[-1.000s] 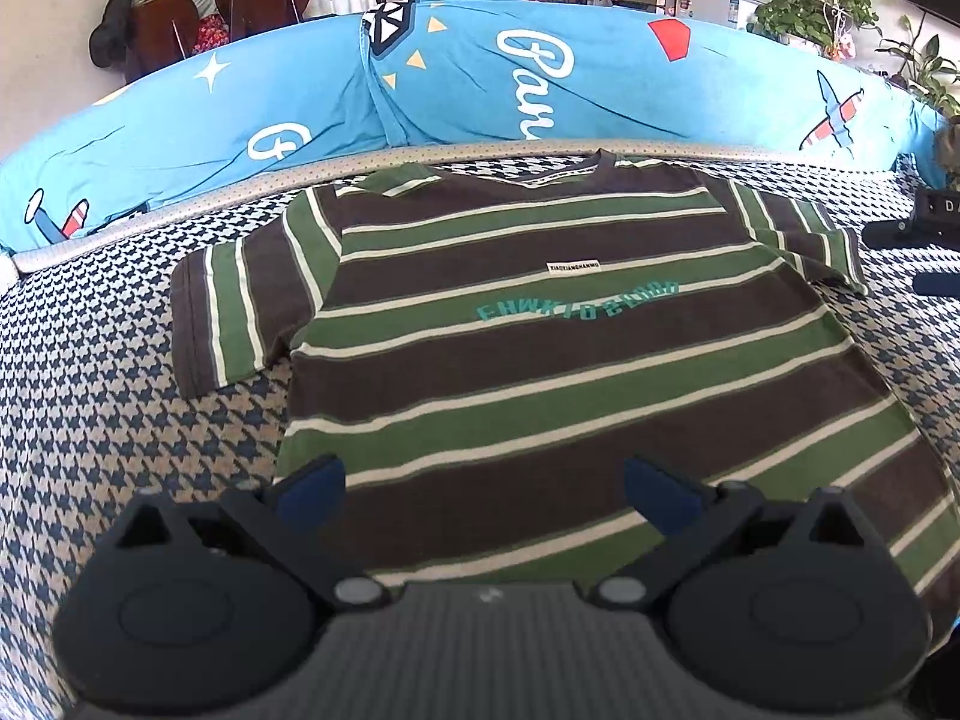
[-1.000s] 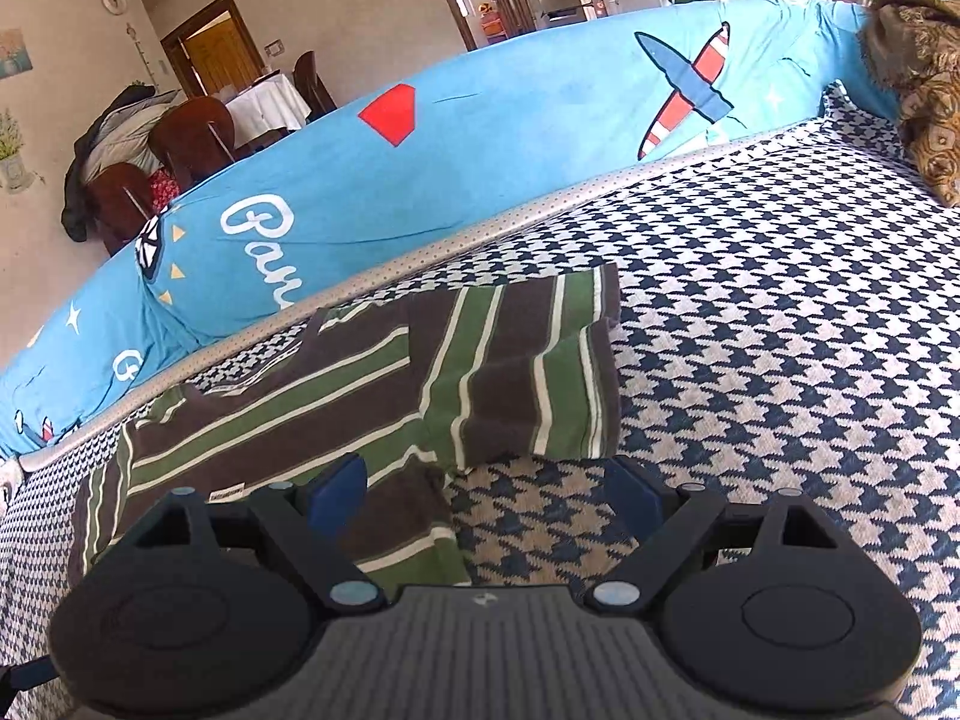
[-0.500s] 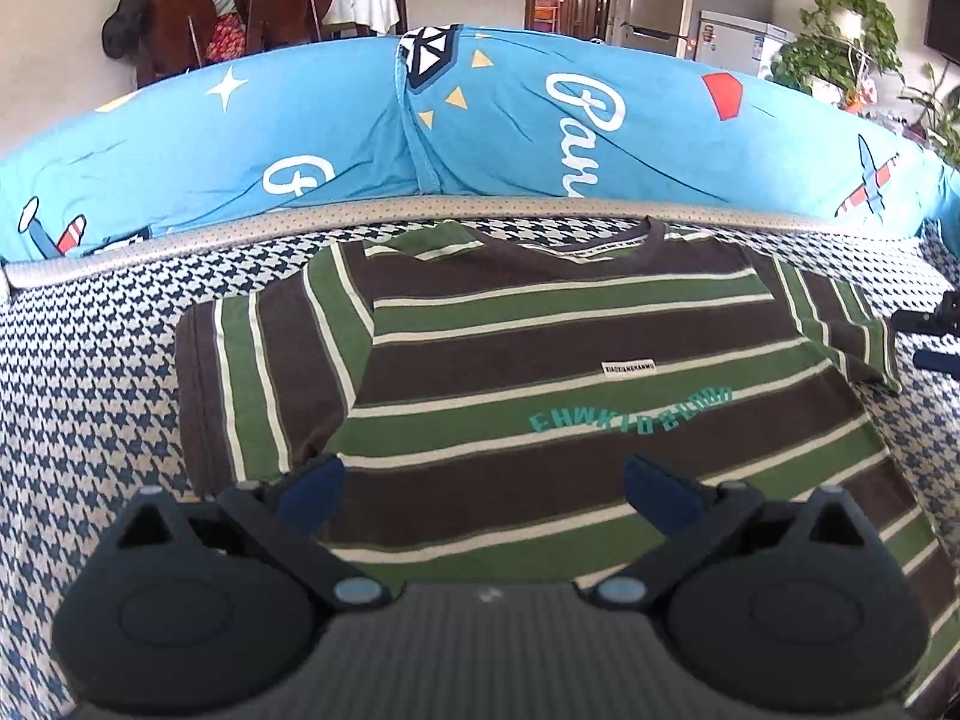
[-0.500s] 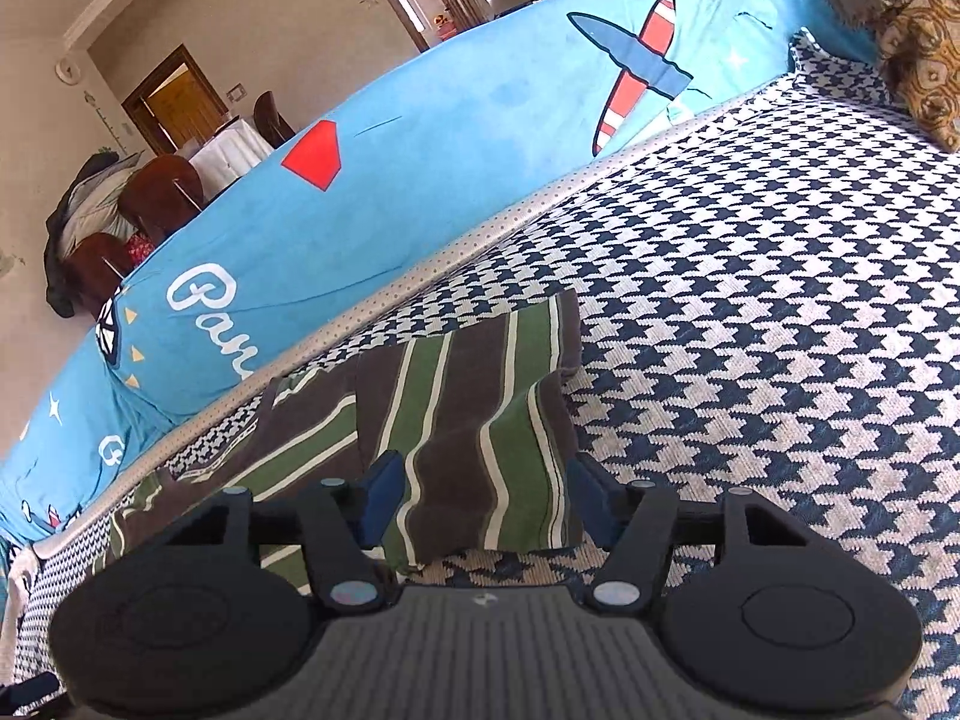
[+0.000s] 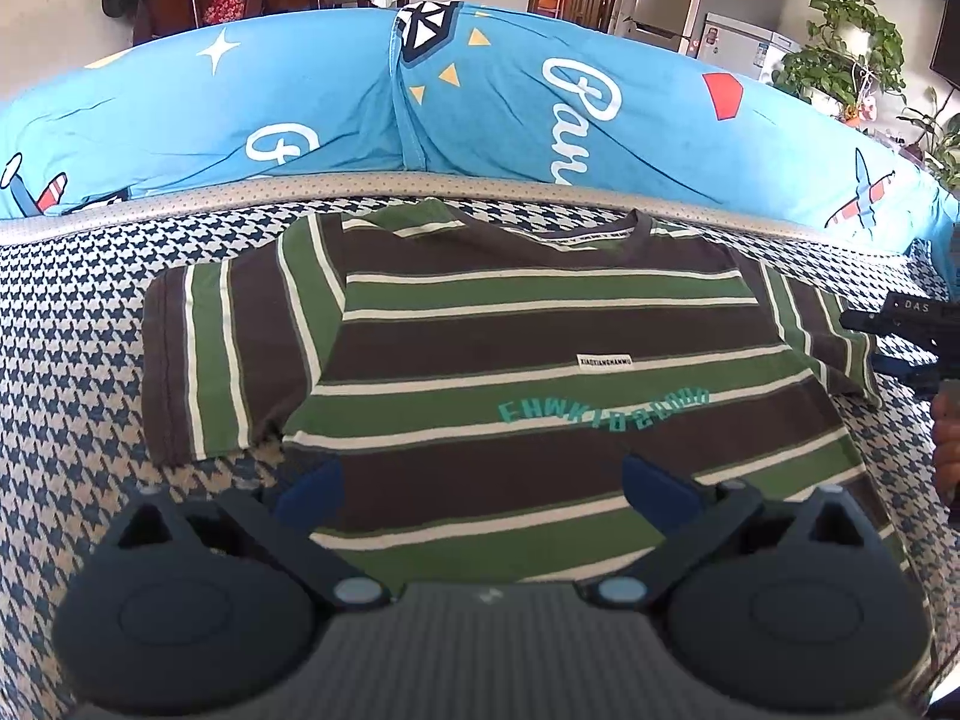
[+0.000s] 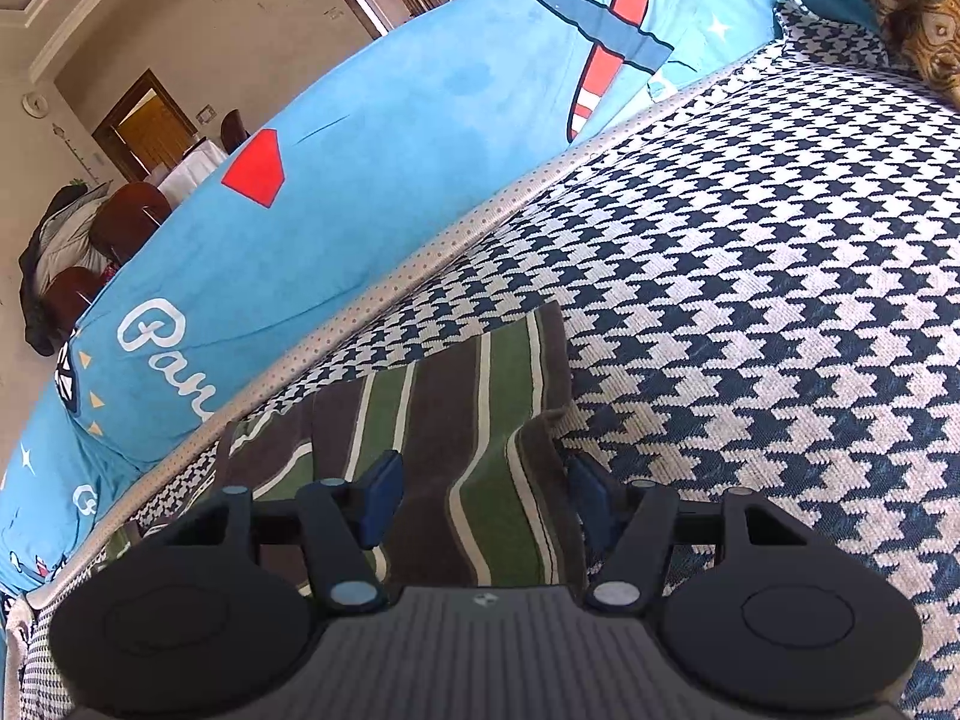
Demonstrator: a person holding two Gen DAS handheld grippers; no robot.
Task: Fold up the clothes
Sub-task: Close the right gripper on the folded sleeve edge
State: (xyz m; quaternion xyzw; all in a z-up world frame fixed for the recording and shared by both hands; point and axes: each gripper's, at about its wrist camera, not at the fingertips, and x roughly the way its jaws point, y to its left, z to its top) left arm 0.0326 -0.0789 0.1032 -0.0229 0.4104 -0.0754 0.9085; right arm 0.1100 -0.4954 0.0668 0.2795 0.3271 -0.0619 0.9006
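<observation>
A brown, green and cream striped T-shirt [image 5: 540, 348] lies flat, front up, on the houndstooth sofa cover [image 5: 72, 360]. My left gripper [image 5: 480, 483] hovers open above its lower body, with nothing between the fingers. The shirt's left sleeve [image 5: 204, 360] is spread out flat. My right gripper [image 6: 485, 495] is down at the right sleeve [image 6: 468, 420], jaws partly narrowed. One pad rests over the sleeve's stripes and the other at its rucked hem edge. The cloth lies between them and is not pinched. In the left wrist view the right gripper [image 5: 900, 330] shows at the far right.
A long blue printed bolster [image 5: 480, 108] runs along the sofa's back edge behind the shirt. A brown patterned cushion [image 6: 924, 6] sits at the far right. Bare houndstooth cover [image 6: 750, 300] stretches right of the sleeve. A hand [image 5: 948, 438] shows at the right edge.
The right gripper narrowed its jaws, rolled, and came down and forward until the sleeve lay between its pads. The left gripper shifted across the shirt towards the left sleeve, then held still.
</observation>
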